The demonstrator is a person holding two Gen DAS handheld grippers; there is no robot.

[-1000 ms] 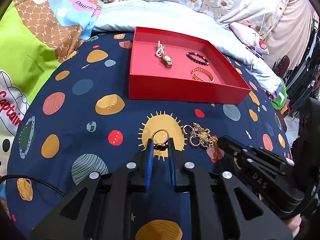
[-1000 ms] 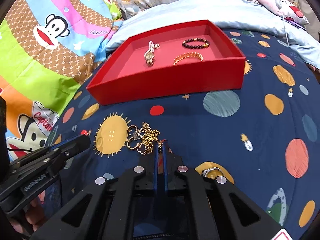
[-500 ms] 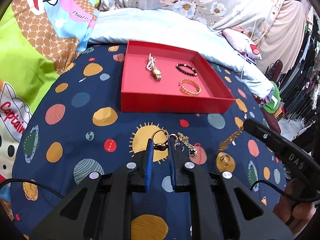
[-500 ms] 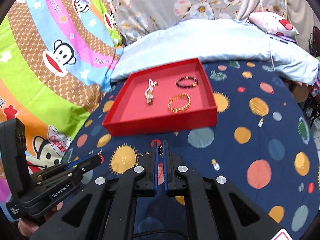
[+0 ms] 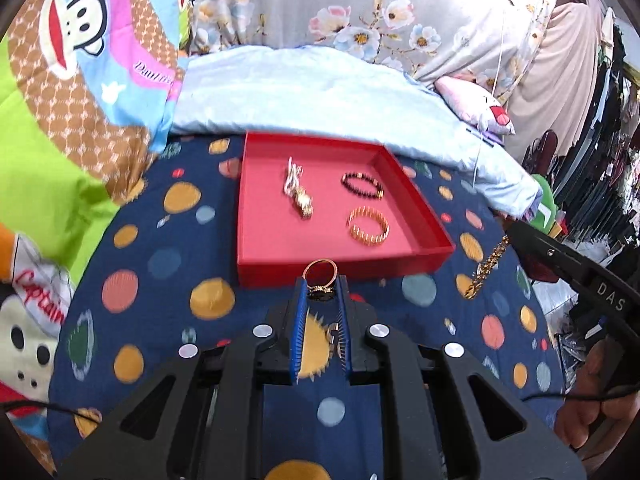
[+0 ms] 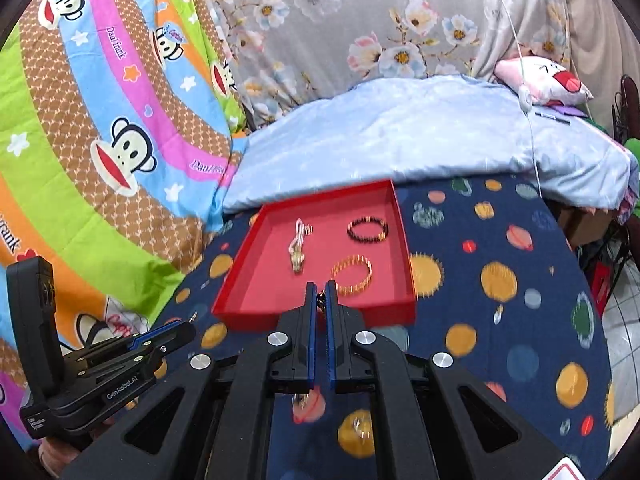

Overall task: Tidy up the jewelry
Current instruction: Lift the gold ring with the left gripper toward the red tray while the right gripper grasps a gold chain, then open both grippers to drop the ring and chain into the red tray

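1. We've got the gold ring (image 5: 320, 276) pinched between the left gripper (image 5: 321, 289) tips, off the planet-print cloth (image 5: 160, 280).
2. Our right gripper (image 6: 320, 300) is clamped on a gold chain (image 5: 486, 268), which dangles below.
3. Just ahead sits the red tray (image 5: 340, 270), holding two bracelets and a watch.

Planet-print navy bedspread (image 5: 168, 264); pale blue quilt (image 6: 400, 136) behind it; monkey-print blanket (image 6: 100, 128) left; floral curtain (image 6: 360, 20) at rear.

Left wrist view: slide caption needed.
Left hand-held gripper holds a gold ring before the red tray.
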